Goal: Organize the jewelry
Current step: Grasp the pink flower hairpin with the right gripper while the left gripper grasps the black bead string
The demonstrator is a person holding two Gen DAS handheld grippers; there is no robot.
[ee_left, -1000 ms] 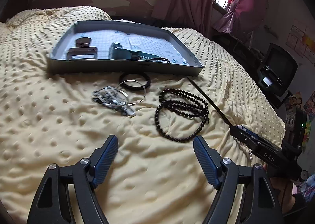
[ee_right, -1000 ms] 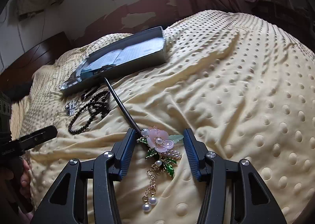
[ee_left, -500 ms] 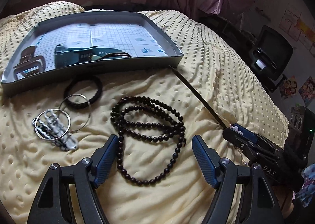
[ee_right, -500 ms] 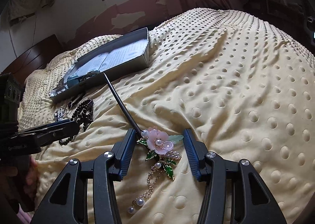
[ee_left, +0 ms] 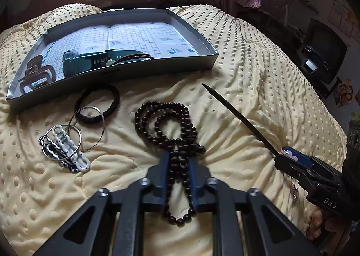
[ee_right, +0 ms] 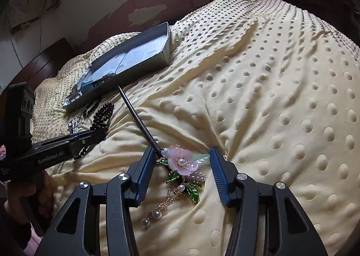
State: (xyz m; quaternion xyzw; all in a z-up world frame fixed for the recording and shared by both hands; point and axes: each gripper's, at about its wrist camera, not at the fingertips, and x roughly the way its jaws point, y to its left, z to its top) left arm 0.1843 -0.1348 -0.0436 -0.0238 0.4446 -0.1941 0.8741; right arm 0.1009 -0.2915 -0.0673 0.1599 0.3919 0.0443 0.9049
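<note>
The left gripper (ee_left: 178,166) is clenched on the black bead necklace (ee_left: 167,124), which lies on the yellow blanket (ee_left: 247,57) just before the grey tray (ee_left: 126,71). The right gripper (ee_right: 180,166) stands released astride the flower hairpin (ee_right: 181,161). Best to lift the beads slowly and high, so trailing loops clear the tray's near wall without snagging.

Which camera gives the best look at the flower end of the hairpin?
The right wrist view. The flower hairpin lies between the open fingers of the right hand-held gripper, with pink petals, green leaves and pearl chain all clear. The left wrist view shows mainly its dark stick; that hand-held gripper hides most of the flower.
</note>
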